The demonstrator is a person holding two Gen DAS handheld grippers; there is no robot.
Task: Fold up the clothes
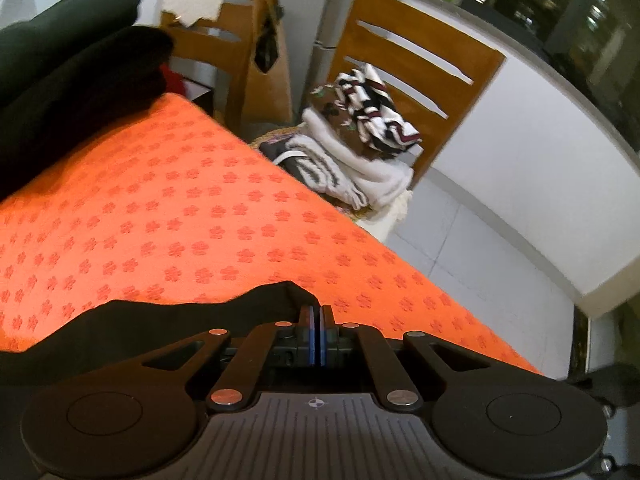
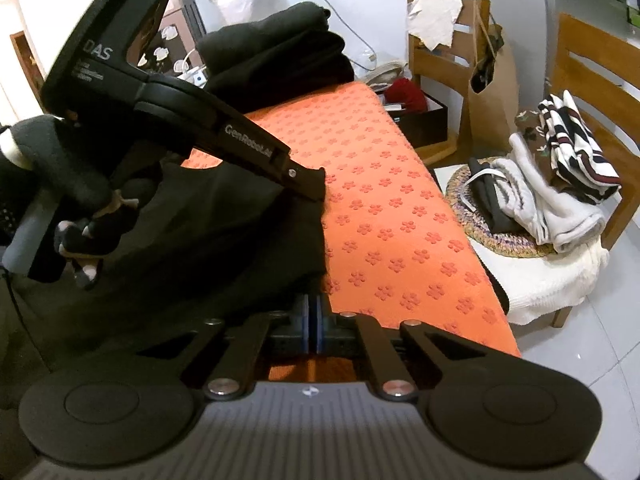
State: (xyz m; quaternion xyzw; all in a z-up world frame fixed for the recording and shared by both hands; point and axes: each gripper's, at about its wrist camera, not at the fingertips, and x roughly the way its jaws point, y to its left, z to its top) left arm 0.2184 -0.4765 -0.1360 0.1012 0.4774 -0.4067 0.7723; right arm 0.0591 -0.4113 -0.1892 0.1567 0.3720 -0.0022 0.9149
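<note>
Black garment [image 2: 224, 232] spread over the near left part of the bench [image 2: 392, 216], on an orange flower-patterned cover, right edge running toward the bench's middle. Left gripper [image 2: 308, 184] pinched together on the garment's far right corner, held by a gloved hand [image 2: 76, 208]. Right gripper [image 2: 314, 312] closed on the garment's near edge, blue pads pressed together with cloth between. Folded dark stack [image 2: 280, 52] at the bench's far left corner. Just beyond the right edge, a chair [image 2: 600, 92] loaded with mixed clothes [image 2: 560, 172], striped piece on top.
</note>
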